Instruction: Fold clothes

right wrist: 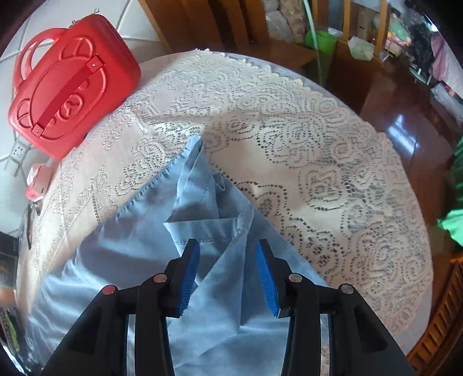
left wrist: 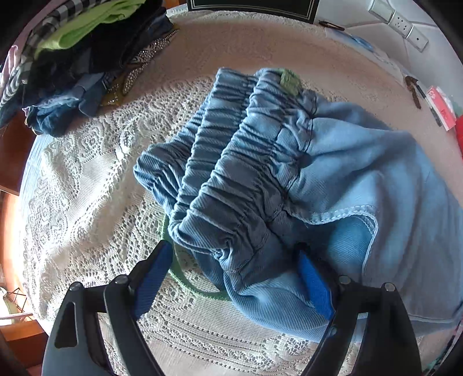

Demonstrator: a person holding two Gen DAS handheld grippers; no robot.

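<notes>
- Pale blue shorts (left wrist: 289, 162) with a gathered elastic waistband lie crumpled on the lace-covered surface (left wrist: 86, 179).
- Left tongs (left wrist: 234, 260) gape apart around the waistband corner.
- Right tongs (right wrist: 227, 260), apart, hover over the hem.

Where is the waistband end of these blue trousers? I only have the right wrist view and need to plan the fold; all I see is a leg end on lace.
Observer: The gathered elastic waistband lies in front of the left gripper, bunched in folds on the lace tablecloth.
Operator: Is the left gripper holding it?
Observer: No. Its jaws stand open, one on each side of the waistband's near corner.
Operator: Anything close by on that side?
Observer: A pile of dark clothes with a bright green garment on top sits at the far left edge of the table, apart from the trousers.
Operator: Any marker for front or back?
Observer: A small green label shows at the waistband's far end.
</notes>
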